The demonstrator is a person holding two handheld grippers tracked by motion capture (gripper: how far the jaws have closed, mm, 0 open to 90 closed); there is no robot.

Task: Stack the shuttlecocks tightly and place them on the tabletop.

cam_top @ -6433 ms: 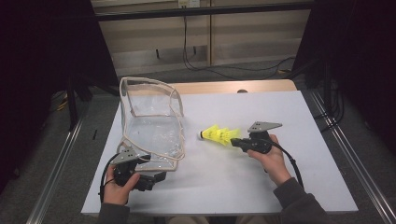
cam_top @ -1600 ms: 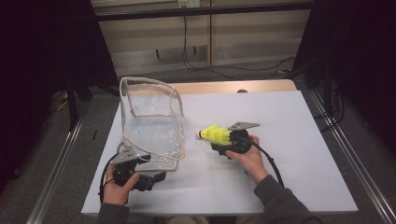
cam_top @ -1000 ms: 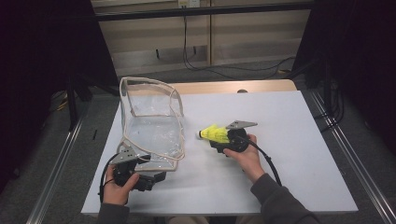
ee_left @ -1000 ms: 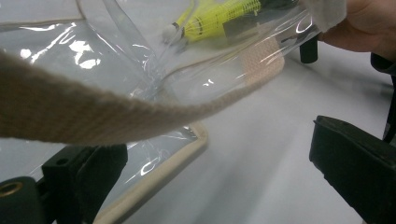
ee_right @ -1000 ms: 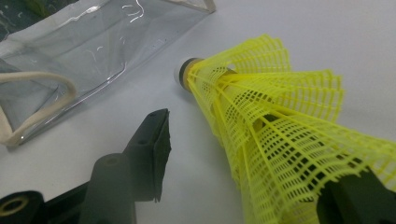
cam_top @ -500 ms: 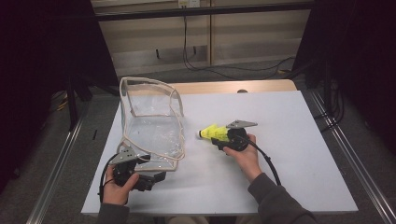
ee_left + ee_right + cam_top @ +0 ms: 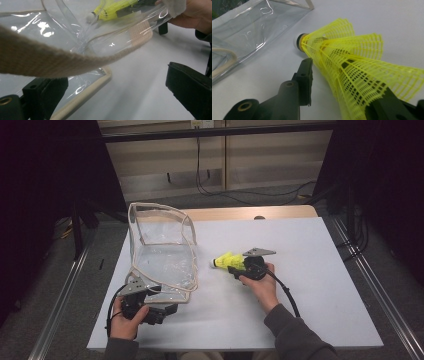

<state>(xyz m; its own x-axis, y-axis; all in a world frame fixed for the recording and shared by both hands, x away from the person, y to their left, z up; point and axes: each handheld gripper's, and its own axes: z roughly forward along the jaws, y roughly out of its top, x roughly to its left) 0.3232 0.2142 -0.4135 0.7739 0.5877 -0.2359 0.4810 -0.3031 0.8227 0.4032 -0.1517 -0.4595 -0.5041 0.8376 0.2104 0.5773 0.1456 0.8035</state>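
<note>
A clear plastic bag (image 7: 162,255) with beige trim stands open at the table's left; its mouth faces right. My right gripper (image 7: 236,266) is shut on the skirt of a yellow shuttlecock (image 7: 226,261), whose white cork tip points at the bag from a short way off. In the right gripper view the shuttlecock (image 7: 352,62) sits between the jaws, with the bag (image 7: 249,22) at upper left. My left gripper (image 7: 171,308) rests at the bag's near corner. In the left gripper view it (image 7: 117,90) stands open, with the beige strap (image 7: 50,62) draped across and the shuttlecock (image 7: 112,10) beyond.
The white table top (image 7: 310,245) has free room on the right half. A wooden strip (image 7: 250,213) runs along its far edge. Metal rails (image 7: 375,285) flank the table. The person's right hand (image 7: 195,15) is at the top right of the left gripper view.
My right gripper has carried the shuttlecock leftward, closer to the bag's mouth. The left gripper and the bag have stayed put.
</note>
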